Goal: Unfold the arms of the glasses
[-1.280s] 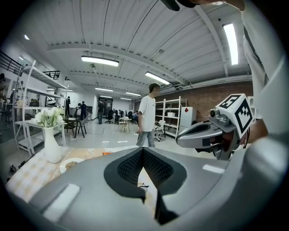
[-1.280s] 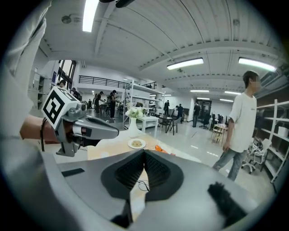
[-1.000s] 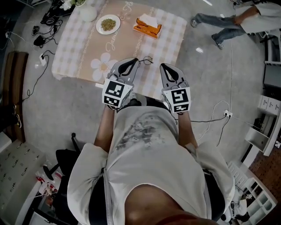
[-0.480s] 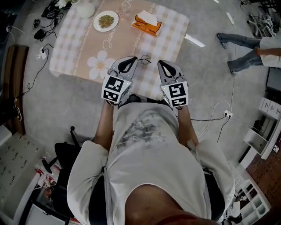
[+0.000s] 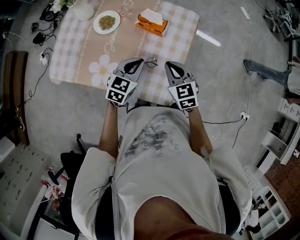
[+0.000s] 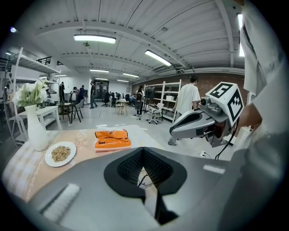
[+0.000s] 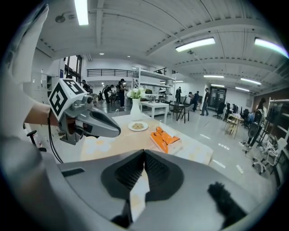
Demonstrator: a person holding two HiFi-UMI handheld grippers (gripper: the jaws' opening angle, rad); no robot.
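Observation:
The glasses [image 5: 151, 61], thin dark wire frames, lie on the checked tablecloth [image 5: 89, 51] near the table's front edge. In the head view my left gripper [image 5: 140, 60] hovers just left of them and my right gripper [image 5: 167, 63] just right of them; neither touches them. Both have their jaws closed with nothing between them. In the left gripper view the shut left gripper [image 6: 143, 149] shows a bit of the glasses' wire [image 6: 143, 178] through the gap under its tips. The right gripper [image 7: 144, 151] points over the table, and the glasses are hidden in its view.
Farther back on the table are an orange tissue pack [image 5: 150, 24], a white plate of grains [image 5: 106, 22] and a white vase [image 5: 84, 10]. Cables and a power strip [image 5: 43, 60] lie on the floor to the left. A person's legs [image 5: 269, 72] show at the right.
Both grippers have sunk and come nearer the glasses at the table's front edge. Their jaws stay closed. The person at the right has walked further right.

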